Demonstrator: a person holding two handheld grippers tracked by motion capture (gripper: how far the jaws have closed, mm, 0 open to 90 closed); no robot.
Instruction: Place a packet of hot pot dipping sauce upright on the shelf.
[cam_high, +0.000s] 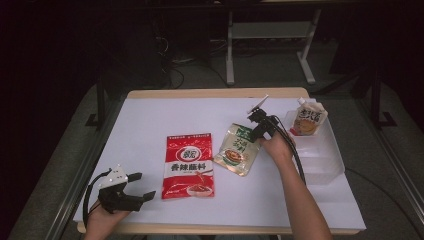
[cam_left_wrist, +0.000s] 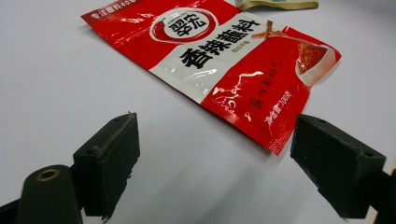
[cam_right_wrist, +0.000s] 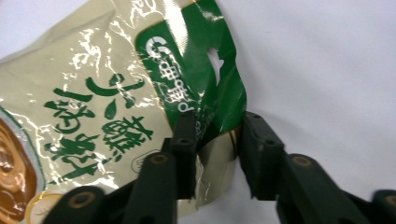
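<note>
The right claw (cam_high: 256, 125) is positioned at the upper right edge of the green-and-cream foil sauce pouch (cam_high: 237, 149), which lies flat on the white worktop (cam_high: 150, 120) just right of centre. In the right gripper view, the folded green top corner of the pouch (cam_right_wrist: 196, 93) is seen between the two black jaws; the jaws are narrowed around that corner, the left one against the film, while a gap is visible at the right one, so a firm pinch cannot be confirmed. No earlier frame is supplied for comparison.

The left claw (cam_high: 136, 187) is held at 7 o'clock on the worktop, near the front edge. Its jaws are spread wide and nothing is held between them (cam_left_wrist: 215, 158).

The flat red plastic seasoning pouch (cam_high: 189, 165) lies at 9 o'clock from the green pouch, close beside it but apart. A clear plastic tray (cam_high: 320, 160) stands at 3 o'clock, near the right edge, with a white-and-orange spouted pouch (cam_high: 307, 120) leaning in its far end.

Open worktop is available at 10 to 12 o'clock and along the front edge.
</note>
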